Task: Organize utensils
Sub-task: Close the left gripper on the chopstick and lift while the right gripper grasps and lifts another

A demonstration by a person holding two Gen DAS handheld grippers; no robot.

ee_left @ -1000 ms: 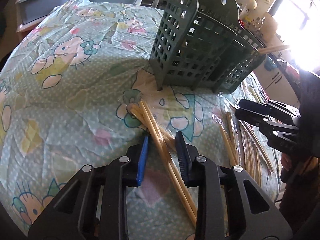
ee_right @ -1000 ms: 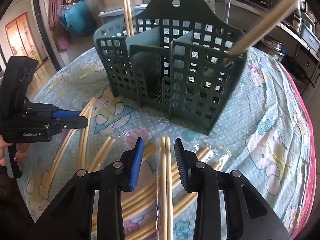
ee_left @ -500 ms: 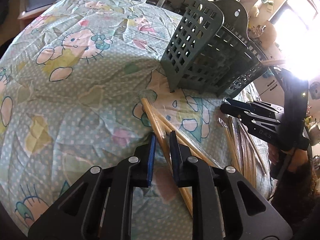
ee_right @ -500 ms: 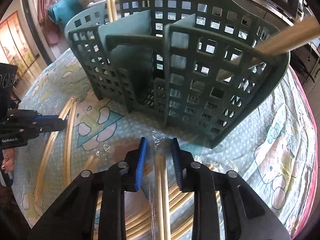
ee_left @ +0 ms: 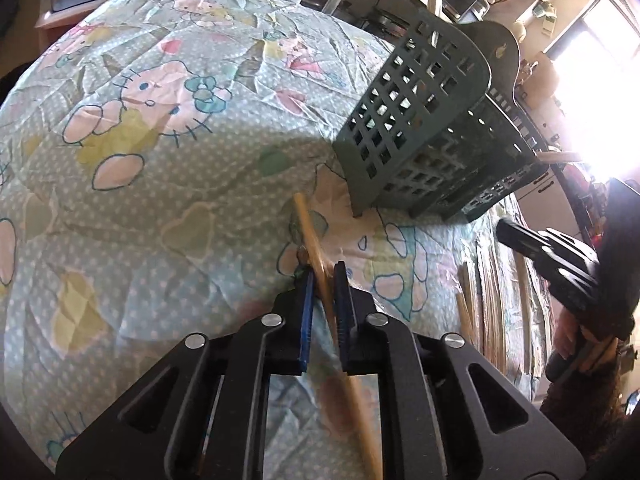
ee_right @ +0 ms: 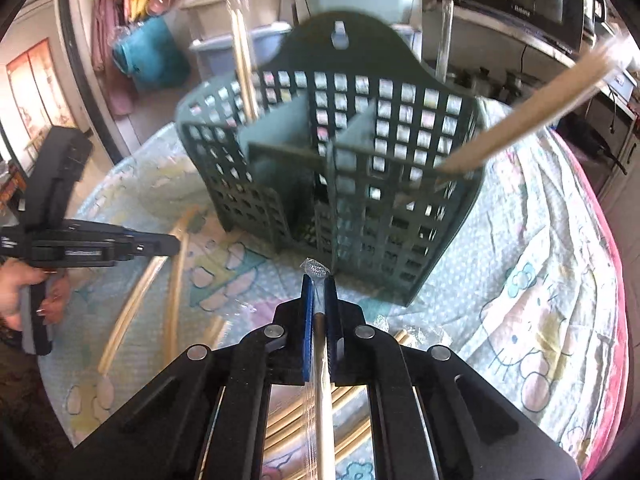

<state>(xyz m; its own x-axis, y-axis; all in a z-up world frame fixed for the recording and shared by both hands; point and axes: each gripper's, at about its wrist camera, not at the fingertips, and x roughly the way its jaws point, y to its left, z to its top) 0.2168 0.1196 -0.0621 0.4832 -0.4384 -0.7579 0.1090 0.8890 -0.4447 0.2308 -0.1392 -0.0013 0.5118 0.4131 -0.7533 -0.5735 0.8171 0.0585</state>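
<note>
A dark green lattice utensil caddy (ee_left: 424, 132) (ee_right: 360, 176) with divided compartments stands on the cartoon-print cloth. My left gripper (ee_left: 322, 276) is shut on a pair of wooden chopsticks (ee_left: 310, 232), lifted off the cloth in front of the caddy's near corner. My right gripper (ee_right: 318, 284) is shut on a plastic-wrapped pair of chopsticks (ee_right: 322, 364), its wrapper tip just short of the caddy's front wall. One chopstick pair (ee_right: 244, 60) stands in the caddy's left compartment; a wooden handle (ee_right: 528, 116) leans from the right one.
Several more wrapped chopsticks lie on the cloth (ee_left: 496, 304) (ee_right: 172, 280) between the grippers. Each gripper shows in the other's view (ee_left: 560, 264) (ee_right: 92, 244). Storage bins (ee_right: 248, 32) and a microwave (ee_right: 520, 4) stand behind the table. The cloth (ee_left: 160, 160) drops away at its rounded edges.
Both grippers have closed on chopstick pairs that lay between their open fingers a second ago, and both have lifted them off the cloth.
</note>
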